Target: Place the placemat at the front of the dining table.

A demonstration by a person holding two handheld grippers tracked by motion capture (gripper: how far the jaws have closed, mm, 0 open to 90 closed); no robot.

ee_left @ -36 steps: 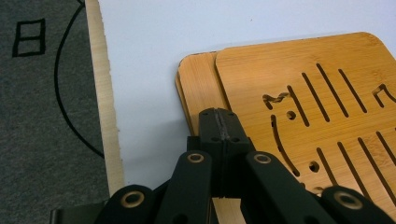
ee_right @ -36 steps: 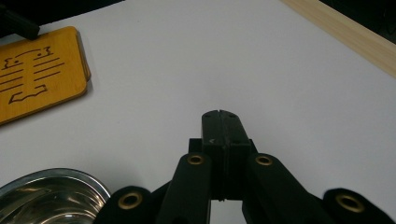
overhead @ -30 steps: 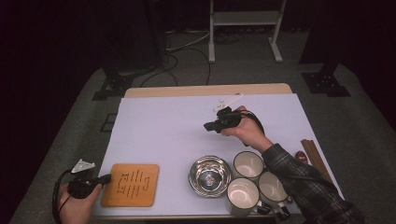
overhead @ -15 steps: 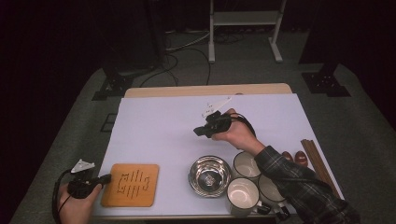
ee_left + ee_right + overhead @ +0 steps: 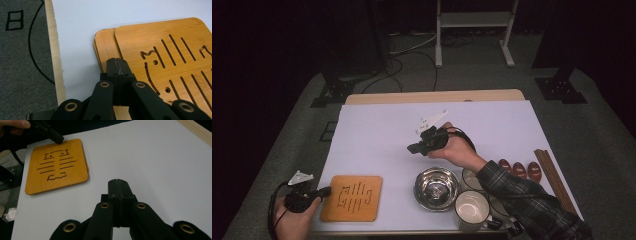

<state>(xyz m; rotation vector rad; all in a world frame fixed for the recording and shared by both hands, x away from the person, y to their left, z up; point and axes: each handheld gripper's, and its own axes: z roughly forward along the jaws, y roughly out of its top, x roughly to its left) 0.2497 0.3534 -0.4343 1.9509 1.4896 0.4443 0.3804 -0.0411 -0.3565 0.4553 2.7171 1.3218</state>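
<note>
Bamboo trivets [image 5: 160, 57] 2 stacked under left claw [image 5: 117, 65], high view [image 5: 352, 197] 1 slab

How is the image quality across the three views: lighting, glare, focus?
High view: surroundings dark, white table cover evenly lit, steel bowl glinting. Left gripper view: bamboo trivet sharp, nearest jaw links soft. Right gripper view: trivet crisp, jaw links at the bottom slightly blurred.

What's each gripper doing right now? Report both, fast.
Left gripper: shut, holding nothing, tips at the edge of the stacked bamboo trivets.
Right gripper: shut, empty, above the white table cover.
</note>
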